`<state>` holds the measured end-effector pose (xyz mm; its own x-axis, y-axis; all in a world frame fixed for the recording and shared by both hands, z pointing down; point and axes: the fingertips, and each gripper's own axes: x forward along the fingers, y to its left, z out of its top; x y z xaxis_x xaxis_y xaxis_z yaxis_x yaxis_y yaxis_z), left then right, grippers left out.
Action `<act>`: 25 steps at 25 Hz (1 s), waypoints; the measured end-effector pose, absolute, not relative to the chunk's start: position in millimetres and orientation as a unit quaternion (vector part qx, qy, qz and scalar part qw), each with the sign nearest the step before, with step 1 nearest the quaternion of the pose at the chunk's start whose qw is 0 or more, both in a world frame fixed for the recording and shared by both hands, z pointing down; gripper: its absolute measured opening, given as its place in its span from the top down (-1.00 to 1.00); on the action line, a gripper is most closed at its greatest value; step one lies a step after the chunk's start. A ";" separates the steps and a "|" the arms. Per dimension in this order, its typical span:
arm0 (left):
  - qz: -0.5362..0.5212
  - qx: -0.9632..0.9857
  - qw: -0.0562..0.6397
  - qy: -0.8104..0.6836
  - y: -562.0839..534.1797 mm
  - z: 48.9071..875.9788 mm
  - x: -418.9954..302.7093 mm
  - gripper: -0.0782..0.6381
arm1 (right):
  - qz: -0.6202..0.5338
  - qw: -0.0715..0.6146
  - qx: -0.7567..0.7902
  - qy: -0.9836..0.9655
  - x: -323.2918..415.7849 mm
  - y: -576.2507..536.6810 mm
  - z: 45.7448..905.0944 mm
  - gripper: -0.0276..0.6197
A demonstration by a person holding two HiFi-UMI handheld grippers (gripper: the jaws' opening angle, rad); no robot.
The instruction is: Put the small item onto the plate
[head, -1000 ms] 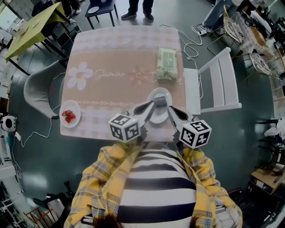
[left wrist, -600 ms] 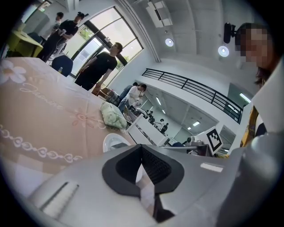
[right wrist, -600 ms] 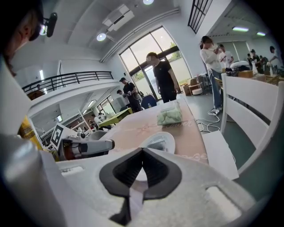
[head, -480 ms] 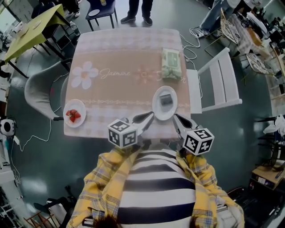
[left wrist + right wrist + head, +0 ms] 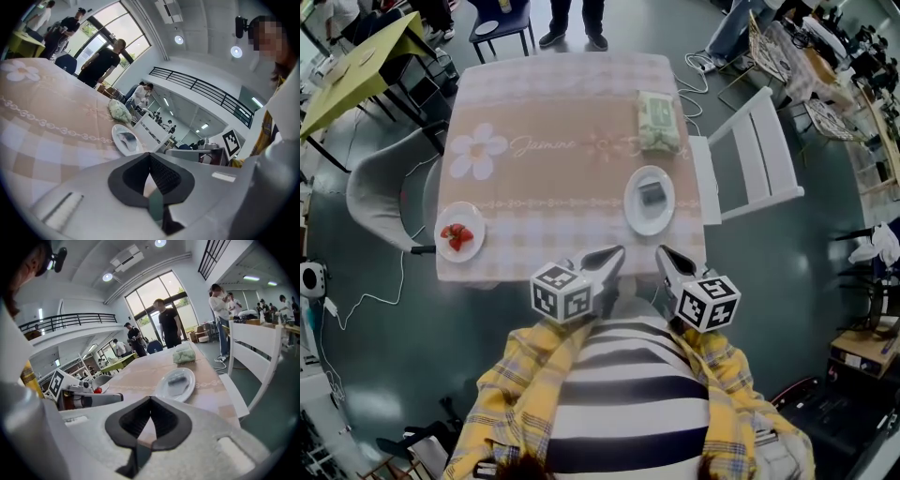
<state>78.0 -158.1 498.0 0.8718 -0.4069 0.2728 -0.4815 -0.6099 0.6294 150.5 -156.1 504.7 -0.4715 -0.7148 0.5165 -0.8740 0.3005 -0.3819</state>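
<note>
At the near edge of the surface, in the head view, the left tongs and right tongs hang close to the person's chest, well apart from the plate. The small item lies on that plate, so the task looks done.

In the left gripper view the jaws meet with nothing between them, and the small item is only a dim grey patch.

In the right gripper view the jaws likewise meet empty. What the small item is I cannot tell.

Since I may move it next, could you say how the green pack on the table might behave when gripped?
The green pack looks soft and lumpy, so it would probably squash and sag between jaws. It lies flat, so rolling or tipping seems unlikely.
</note>
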 end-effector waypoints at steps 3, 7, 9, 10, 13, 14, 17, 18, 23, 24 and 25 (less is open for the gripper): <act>0.053 0.898 0.360 -0.245 -149.4 496.7 74.2 0.79 | 0.319 0.124 0.503 -0.793 146.6 -143.7 505.8 0.92; 0.058 0.901 0.358 -0.237 -136.5 496.9 72.1 0.79 | 0.317 0.124 0.512 -0.789 144.0 -128.3 506.7 0.92; 0.059 0.902 0.356 -0.236 -131.0 497.6 71.5 0.79 | 0.317 0.124 0.515 -0.786 144.0 -121.9 507.4 0.92; 0.059 0.902 0.355 -0.236 -128.7 497.4 71.0 0.79 | 0.317 0.124 0.517 -0.785 144.2 -119.1 507.4 0.92; 0.058 0.904 0.351 -0.236 -121.9 495.0 69.9 0.79 | 0.315 0.123 0.522 -0.783 144.2 -110.2 506.5 0.92; 0.058 0.905 0.350 -0.234 -119.5 494.2 70.2 0.79 | 0.315 0.123 0.524 -0.782 144.1 -106.8 506.3 0.92; 0.061 0.908 0.346 -0.230 -112.4 493.1 72.7 0.79 | 0.312 0.124 0.527 -0.780 144.2 -97.1 506.6 0.93; 0.063 0.909 0.344 -0.228 -110.1 492.8 73.8 0.79 | 0.311 0.124 0.528 -0.780 144.5 -94.2 506.6 0.92; 0.074 0.915 0.333 -0.217 -96.7 492.4 80.1 0.79 | 0.310 0.119 0.536 -0.777 146.8 -82.3 506.0 0.92; 0.075 0.915 0.332 -0.216 -95.2 492.6 80.6 0.79 | 0.309 0.118 0.536 -0.776 146.8 -80.8 506.3 0.92; 0.076 0.916 0.331 -0.215 -94.4 492.8 80.7 0.79 | 0.309 0.117 0.537 -0.776 146.7 -79.7 506.4 0.93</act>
<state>80.7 -94.4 492.8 0.8960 -0.3437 0.2812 -0.4441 -0.6890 0.5727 146.7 -79.7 506.4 -0.3961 -0.7614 0.5132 -0.9060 0.2332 -0.3533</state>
